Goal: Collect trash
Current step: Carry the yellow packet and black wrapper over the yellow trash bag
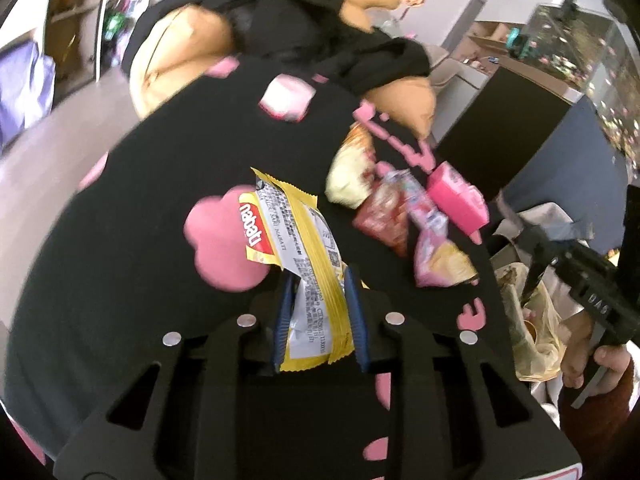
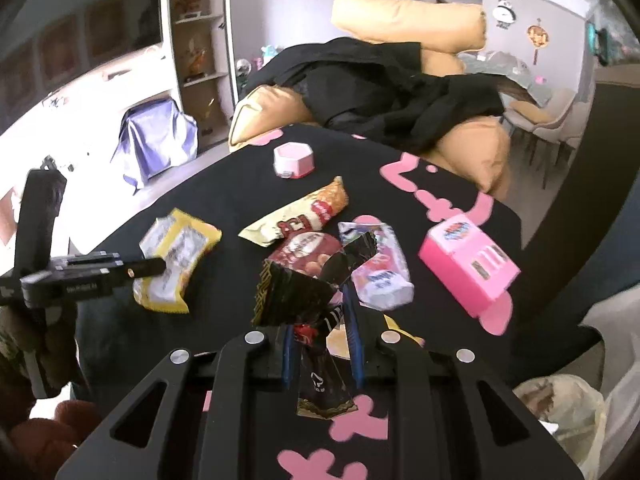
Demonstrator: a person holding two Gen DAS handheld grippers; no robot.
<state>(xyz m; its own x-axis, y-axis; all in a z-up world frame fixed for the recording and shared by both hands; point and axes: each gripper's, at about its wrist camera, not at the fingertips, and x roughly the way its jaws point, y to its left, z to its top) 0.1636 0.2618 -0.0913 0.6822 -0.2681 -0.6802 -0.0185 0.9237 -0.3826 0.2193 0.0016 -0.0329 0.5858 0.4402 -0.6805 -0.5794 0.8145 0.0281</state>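
Nearest to me, my left tongs (image 1: pixel 318 312) are closed on the yellow wafer wrapper (image 1: pixel 296 240), its crinkled body pinched between the blue pads and its printed end sticking out ahead over the black cloth (image 1: pixel 160 160) with pink shapes. My right tongs (image 2: pixel 320 344) are squeezed almost fully together on a black wrapper (image 2: pixel 304 296), which fans out above the pads and hangs down below them too. Just past the black wrapper, lying on the cloth, I see a dark red packet (image 2: pixel 304 252) and a pale pink-and-white packet (image 2: pixel 384 276) touching one another, and beside them to the right a pink box (image 2: pixel 468 272). A little further off lies a long cream snack wrapper (image 2: pixel 296 216) with an orange end, and beyond it, on its own, a small pink-topped tub (image 2: pixel 293 160). At the back of the cloth rest tan cushions (image 2: pixel 404 16) with a heap of black clothing (image 2: pixel 400 92) draped across them. Low at the right edge of the right wrist view I can make out a clear plastic bag (image 2: pixel 568 408) with scraps in it.
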